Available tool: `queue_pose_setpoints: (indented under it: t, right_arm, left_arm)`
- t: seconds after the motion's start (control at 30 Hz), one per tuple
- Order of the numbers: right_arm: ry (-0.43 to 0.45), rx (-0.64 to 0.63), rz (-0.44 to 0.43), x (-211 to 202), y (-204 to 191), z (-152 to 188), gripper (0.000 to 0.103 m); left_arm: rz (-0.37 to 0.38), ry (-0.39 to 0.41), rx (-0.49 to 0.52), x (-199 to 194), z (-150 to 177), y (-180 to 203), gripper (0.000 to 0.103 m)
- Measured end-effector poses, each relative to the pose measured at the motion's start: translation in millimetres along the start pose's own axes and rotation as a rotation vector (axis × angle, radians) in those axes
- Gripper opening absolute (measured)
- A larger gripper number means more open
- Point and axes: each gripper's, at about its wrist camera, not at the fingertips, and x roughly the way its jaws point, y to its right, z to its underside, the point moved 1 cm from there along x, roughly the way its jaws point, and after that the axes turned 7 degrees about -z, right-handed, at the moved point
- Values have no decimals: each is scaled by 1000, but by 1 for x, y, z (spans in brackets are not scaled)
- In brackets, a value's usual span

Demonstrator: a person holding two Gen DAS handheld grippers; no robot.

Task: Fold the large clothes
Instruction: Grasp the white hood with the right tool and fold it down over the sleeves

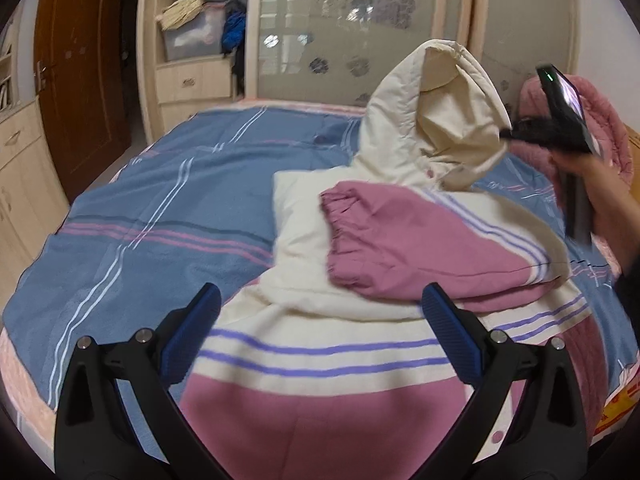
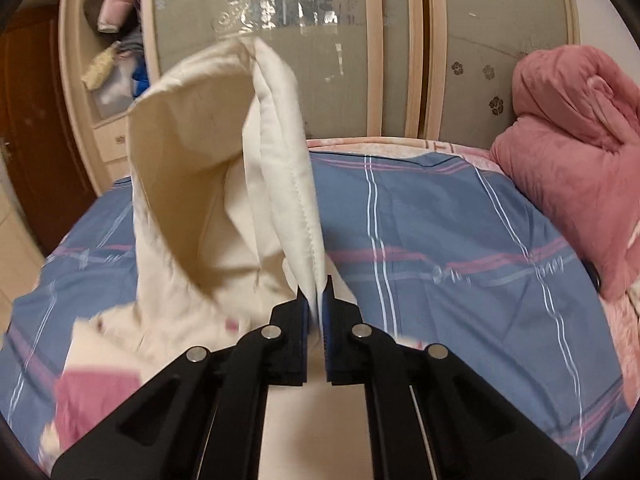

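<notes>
The right tool [image 2: 319, 300] pinched the cream hood [image 2: 240, 152] by its stitched rim — soft, light padding; the left tool [image 1: 320, 320] hung wide open, empty.

The right gripper [image 2: 318, 300] has its jaws pinched tight on the stitched edge of a cream hood [image 2: 224, 184], with the fabric caught between the blue pads [image 2: 328, 320]. The hood rises from the grip, its lining open to the left. Below and left of the hood, the rest of the jacket [image 2: 92, 396] lies blurred, cream and pink. A blue striped bedsheet [image 2: 440, 240] spreads beneath the hood. Well to the right of the hood sits a pink quilt [image 2: 568, 160]; behind the hood stands a wardrobe [image 2: 400, 60].
</notes>
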Motion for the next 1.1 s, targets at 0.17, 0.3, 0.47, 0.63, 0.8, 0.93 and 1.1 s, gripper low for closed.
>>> queue_pose_setpoints:
  t: [0.17, 0.3, 0.47, 0.63, 0.8, 0.93, 1.1]
  right_arm:
    - [39, -11, -37, -25, 3, 40, 5]
    - [53, 87, -102, -31, 12, 61, 5]
    - [51, 133, -148, -34, 15, 68, 5]
    - [50, 147, -159, -39, 26, 68, 5]
    - [33, 169, -159, -39, 39, 75, 5]
    - [25, 185, -161, -42, 45, 81, 5]
    - [1, 184, -158, -47, 48, 96, 5]
  left_arm:
    - [4, 151, 96, 2, -22, 35, 101]
    - [-14, 235, 180, 29, -69, 77, 101]
    - [-155, 242, 364, 94, -134, 142, 101]
    - [-263, 226, 386, 137, -181, 165, 101]
    - [-161, 16, 275, 168, -209, 146, 11]
    - [-83, 6, 239, 141, -191, 127, 6]
    - [39, -48, 223, 89, -126, 94, 9]
